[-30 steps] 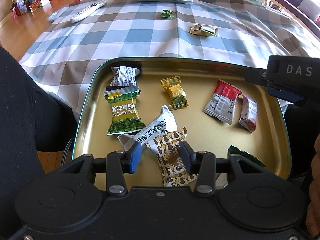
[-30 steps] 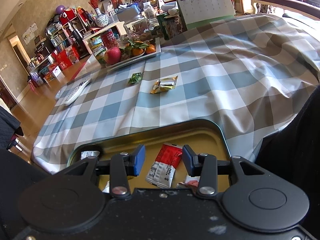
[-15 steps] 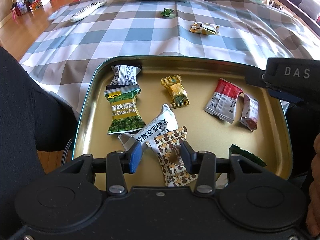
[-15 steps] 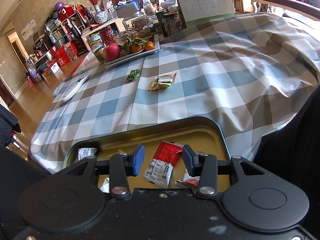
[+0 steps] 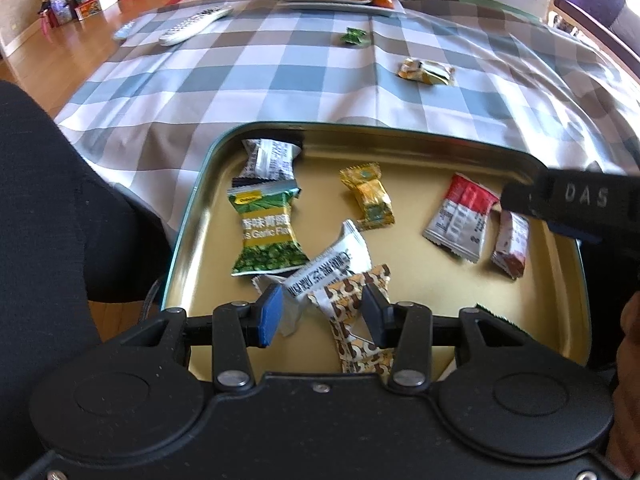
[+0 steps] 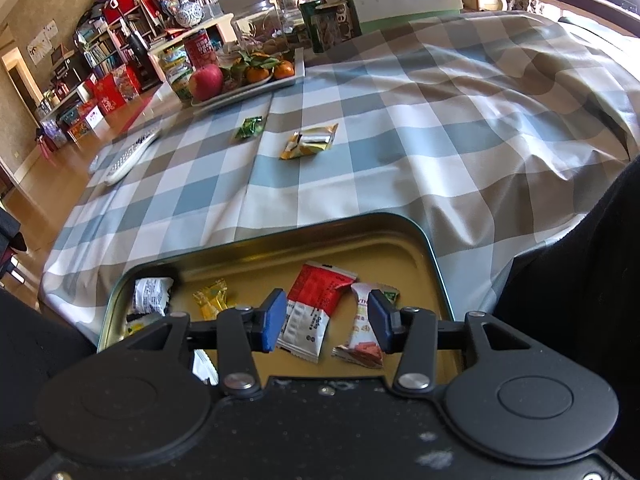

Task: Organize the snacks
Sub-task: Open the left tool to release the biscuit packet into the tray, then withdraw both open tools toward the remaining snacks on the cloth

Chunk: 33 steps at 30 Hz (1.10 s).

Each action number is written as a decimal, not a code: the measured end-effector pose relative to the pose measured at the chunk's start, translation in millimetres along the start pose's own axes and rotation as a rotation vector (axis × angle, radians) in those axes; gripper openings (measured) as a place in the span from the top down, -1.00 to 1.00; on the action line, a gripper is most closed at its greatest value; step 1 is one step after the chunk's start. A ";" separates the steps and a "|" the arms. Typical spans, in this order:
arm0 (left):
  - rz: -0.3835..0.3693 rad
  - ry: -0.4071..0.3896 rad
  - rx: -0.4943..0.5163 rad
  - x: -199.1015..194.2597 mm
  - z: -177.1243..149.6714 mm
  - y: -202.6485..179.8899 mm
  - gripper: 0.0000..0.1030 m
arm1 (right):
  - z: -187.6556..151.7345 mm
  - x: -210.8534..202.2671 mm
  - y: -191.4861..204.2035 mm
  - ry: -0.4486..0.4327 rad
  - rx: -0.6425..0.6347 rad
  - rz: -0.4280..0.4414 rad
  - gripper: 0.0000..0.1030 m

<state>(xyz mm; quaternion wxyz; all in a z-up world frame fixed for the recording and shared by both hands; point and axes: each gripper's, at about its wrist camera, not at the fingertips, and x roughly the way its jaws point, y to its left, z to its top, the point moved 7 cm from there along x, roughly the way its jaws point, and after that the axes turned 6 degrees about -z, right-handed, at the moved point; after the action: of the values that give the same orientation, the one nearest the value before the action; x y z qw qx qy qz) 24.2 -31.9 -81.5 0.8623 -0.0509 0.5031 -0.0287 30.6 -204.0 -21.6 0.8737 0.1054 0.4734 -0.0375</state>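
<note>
My left gripper point(image 5: 322, 316) hangs with its jaws apart and nothing pressed between the pads, low in the centre of the left wrist frame, over a brown-and-white patterned snack packet point(image 5: 356, 320) and a white foil packet with black print point(image 5: 328, 264) that overlap at the near edge of the shallow gold-lined metal tin tray point(image 5: 560, 280). My right gripper point(image 6: 327, 322) also stands with jaws apart, and they have just been opening a little; no packet is clamped, though a red-and-white sachet point(image 6: 314, 308) and a small white-and-red packet point(image 6: 362, 332) lie on the tray floor below the gap. Further out in the left view, a green garlic-pea packet point(image 5: 266, 232) lies at the tray's left, a silver-and-black wrapper point(image 5: 270, 158) is tucked in the upper left corner, and a gold foil candy point(image 5: 368, 196) lies in the middle. A dark green wrapper corner point(image 5: 498, 322) shows at the lower right. The right gripper's black body cuts in at the right edge of the left wrist frame. Beyond the tray, on the blue, grey and white checked tablecloth point(image 6: 440, 120), a yellow-and-white snack packet point(image 6: 310, 144) and a small green candy point(image 6: 248, 127) lie apart from each other, outside the tray. A white remote control point(image 6: 130, 156) lies at the left, and a white plate of fruit point(image 6: 248, 76) holding a red apple and oranges stands in the upper centre. My dark sleeve point(image 5: 44, 208) fills the left edge.
</note>
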 end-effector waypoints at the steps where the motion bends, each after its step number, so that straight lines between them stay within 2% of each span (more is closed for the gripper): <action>1: 0.000 -0.003 -0.006 -0.9 1.1 0.4 -0.02 | -0.5 0.4 0.3 0.003 -0.004 -0.003 0.06; 5: -0.003 -0.022 -0.032 -5.7 8.4 3.7 -0.02 | -2.9 1.6 2.8 0.013 -0.020 -0.003 0.06; 10: 0.029 -0.054 -0.039 -10.9 21.2 6.3 -0.02 | -4.9 1.9 6.6 0.017 -0.044 0.002 0.05; 17: 0.047 -0.043 -0.016 -3.6 39.1 7.0 -0.02 | -7.2 2.6 11.3 0.031 -0.073 0.006 0.05; 26: 0.071 0.034 0.020 11.5 54.4 6.6 -0.02 | -4.1 5.3 12.9 0.075 -0.071 0.013 0.05; 33: 0.049 0.087 0.049 18.9 80.5 -1.6 -0.02 | 9.6 12.2 11.4 0.128 -0.050 0.021 0.05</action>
<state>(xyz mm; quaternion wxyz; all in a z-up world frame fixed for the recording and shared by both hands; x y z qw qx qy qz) 103.6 -30.7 -58.3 0.8410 -0.0162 0.5403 -0.0222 47.0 -194.6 -25.1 0.8443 0.0910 0.5279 -0.0095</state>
